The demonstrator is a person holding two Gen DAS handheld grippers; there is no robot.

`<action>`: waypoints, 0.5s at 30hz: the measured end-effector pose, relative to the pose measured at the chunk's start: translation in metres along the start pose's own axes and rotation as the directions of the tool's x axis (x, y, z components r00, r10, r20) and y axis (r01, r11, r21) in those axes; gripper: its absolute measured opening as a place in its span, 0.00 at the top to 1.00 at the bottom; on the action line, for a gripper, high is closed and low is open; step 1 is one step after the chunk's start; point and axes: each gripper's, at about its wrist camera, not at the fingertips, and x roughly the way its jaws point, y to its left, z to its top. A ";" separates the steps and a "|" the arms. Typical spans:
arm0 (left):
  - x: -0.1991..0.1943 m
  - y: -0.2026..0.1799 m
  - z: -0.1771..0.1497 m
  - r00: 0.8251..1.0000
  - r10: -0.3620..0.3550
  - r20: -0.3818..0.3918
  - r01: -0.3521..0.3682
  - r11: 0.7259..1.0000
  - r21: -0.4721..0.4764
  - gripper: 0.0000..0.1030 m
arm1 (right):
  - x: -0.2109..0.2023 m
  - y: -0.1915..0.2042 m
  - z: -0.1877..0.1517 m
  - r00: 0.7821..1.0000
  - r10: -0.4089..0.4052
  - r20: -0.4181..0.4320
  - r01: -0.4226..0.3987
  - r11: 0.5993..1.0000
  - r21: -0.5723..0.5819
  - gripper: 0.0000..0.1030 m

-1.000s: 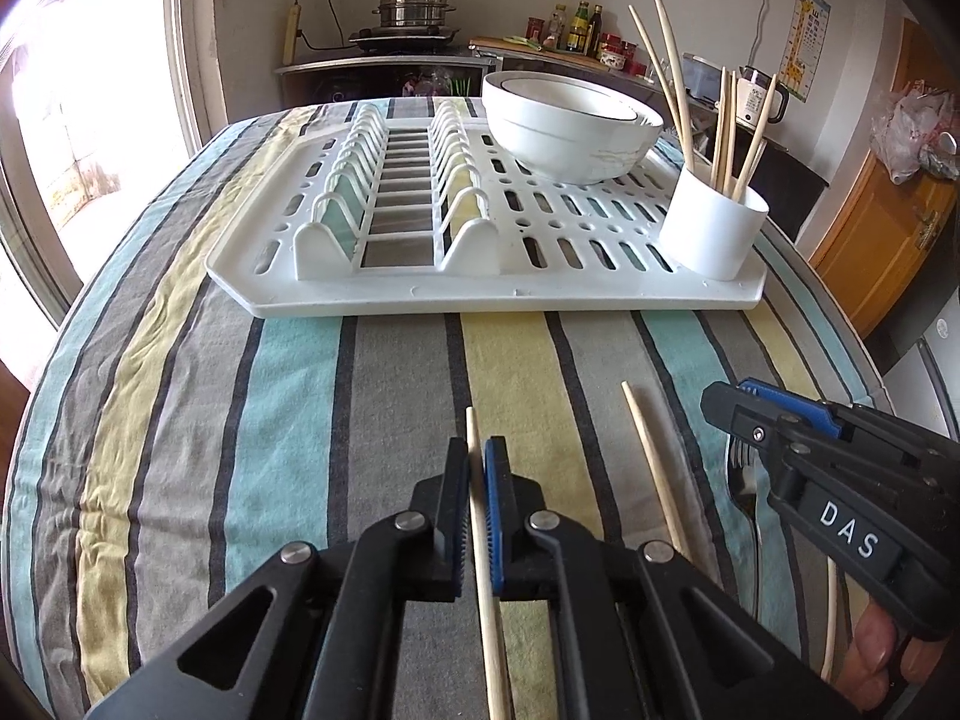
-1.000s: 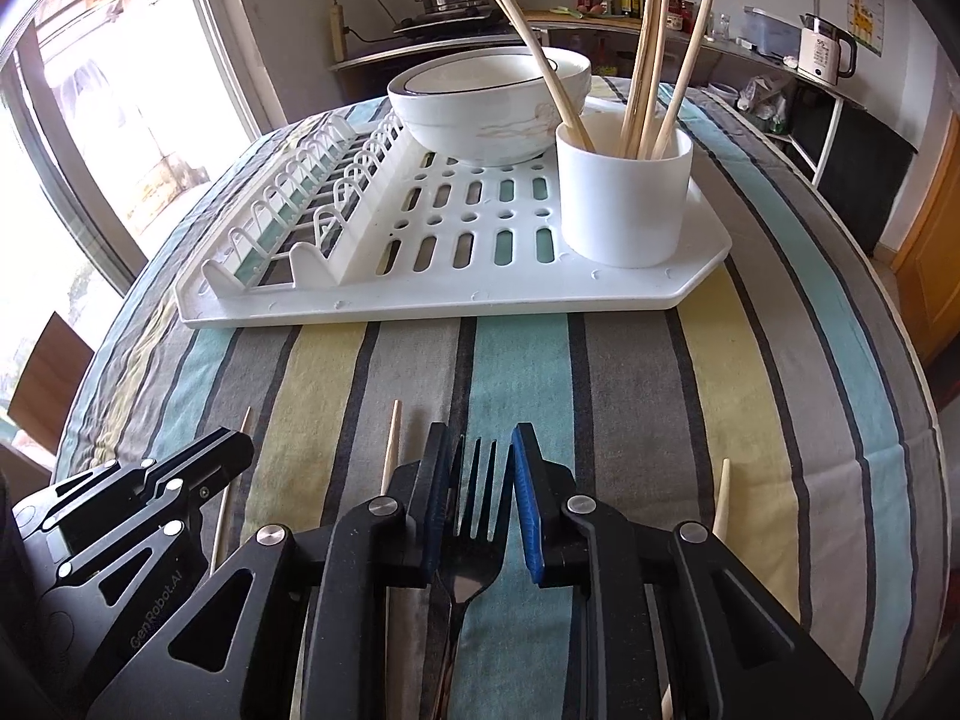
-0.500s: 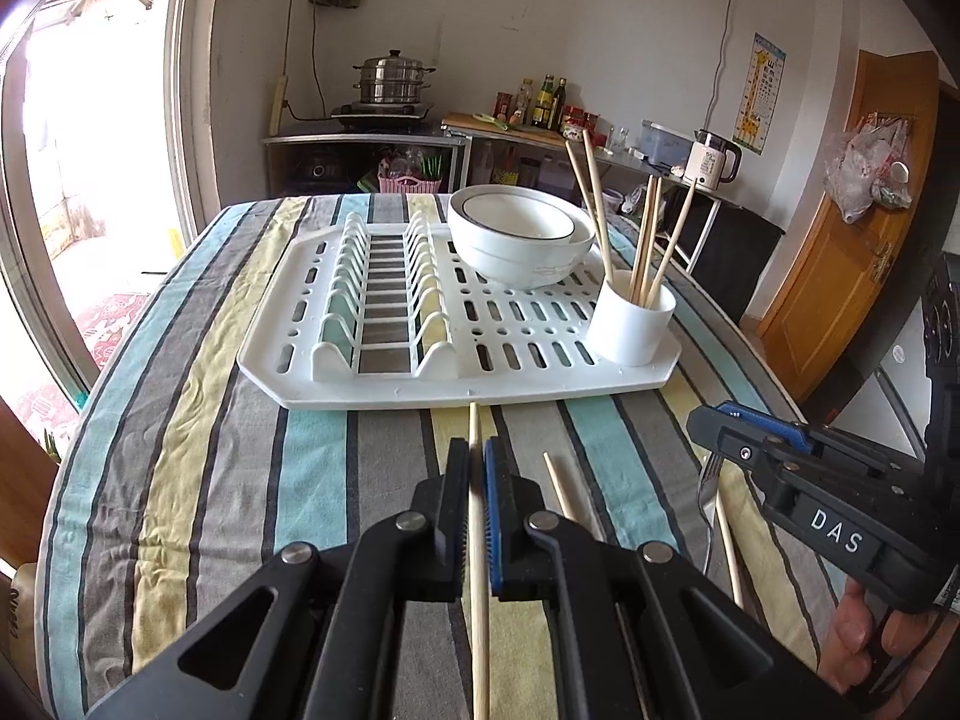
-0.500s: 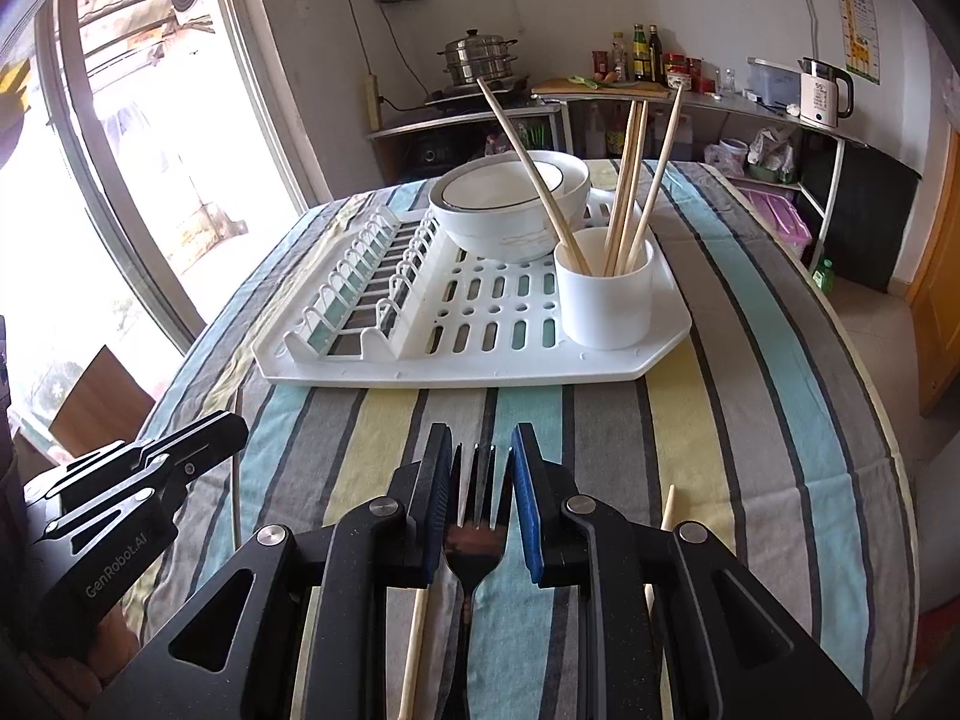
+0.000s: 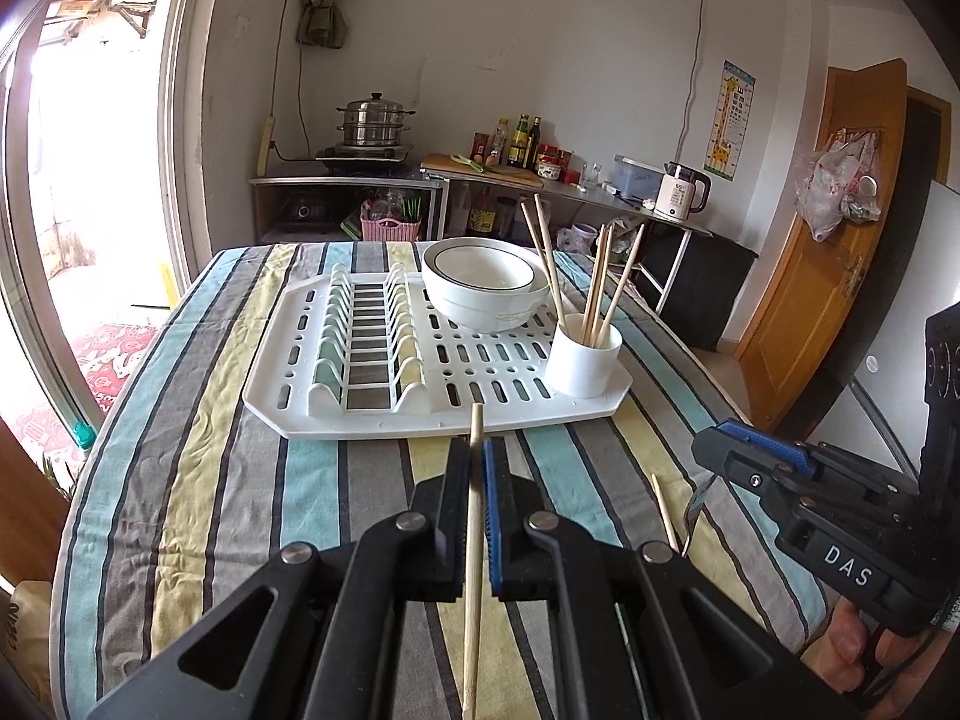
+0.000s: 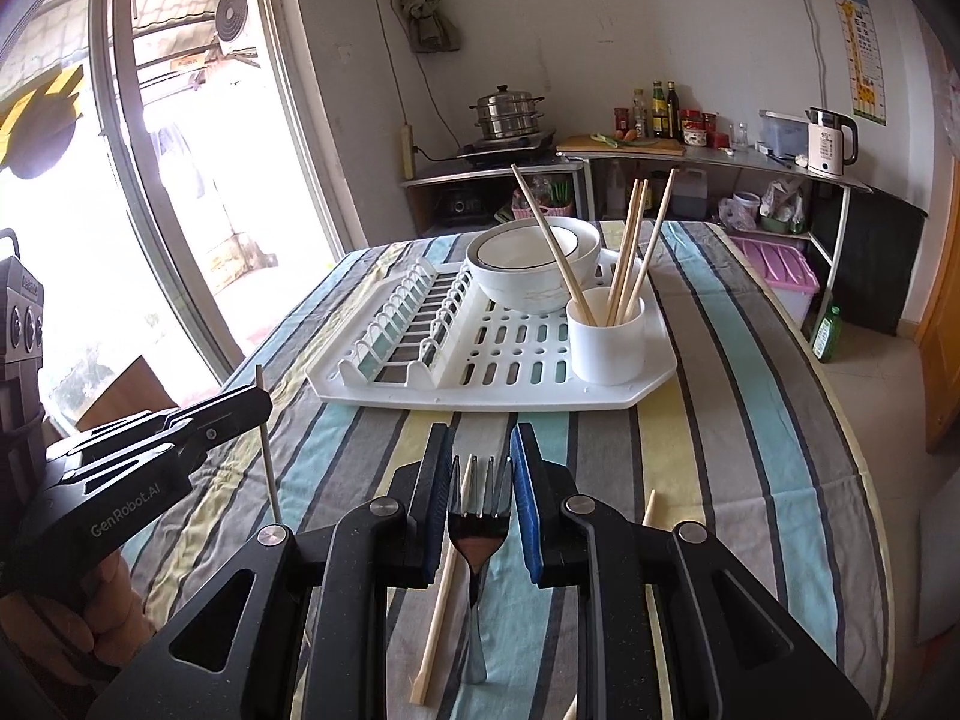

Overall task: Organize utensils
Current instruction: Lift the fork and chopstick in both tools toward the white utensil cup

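My left gripper is shut on a wooden chopstick and holds it raised above the striped tablecloth; it also shows at the left of the right wrist view. My right gripper is shut on a metal fork, also lifted off the cloth. A white utensil cup with several chopsticks stands on the right corner of the white drying rack. Two loose chopsticks lie on the cloth under the right gripper.
A white bowl sits on the rack behind the cup. The rack's plate slots are on its left side. The table edge curves off at the right. A counter with a pot and bottles stands behind the table.
Both grippers have risen and pulled back from the rack, lifting the chopstick and the fork off the cloth. The rack and cup look smaller and farther away.
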 end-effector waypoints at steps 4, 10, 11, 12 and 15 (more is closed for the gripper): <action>-0.008 -0.003 -0.003 1.000 -0.008 0.010 0.008 1.000 0.007 0.95 | -0.008 -0.003 -0.003 1.000 0.004 0.008 -0.004 1.000 -0.003 0.80; -0.021 -0.005 -0.005 0.999 -0.031 0.017 0.030 0.999 0.012 0.95 | -0.016 -0.006 -0.003 1.000 0.008 0.020 -0.008 1.000 -0.006 0.80; -0.023 -0.005 -0.004 0.999 -0.033 0.018 0.033 0.999 0.013 0.95 | -0.017 -0.006 -0.002 1.000 0.010 0.023 -0.010 1.000 -0.006 0.80; -0.024 -0.005 -0.003 0.999 -0.034 0.020 0.034 0.999 0.012 0.95 | -0.018 -0.007 -0.001 1.000 0.012 0.026 -0.012 1.000 -0.004 0.80; -0.027 -0.006 0.000 0.999 -0.038 0.028 0.037 0.999 0.015 0.95 | -0.021 -0.008 0.001 0.999 0.015 0.036 -0.015 1.000 -0.004 0.80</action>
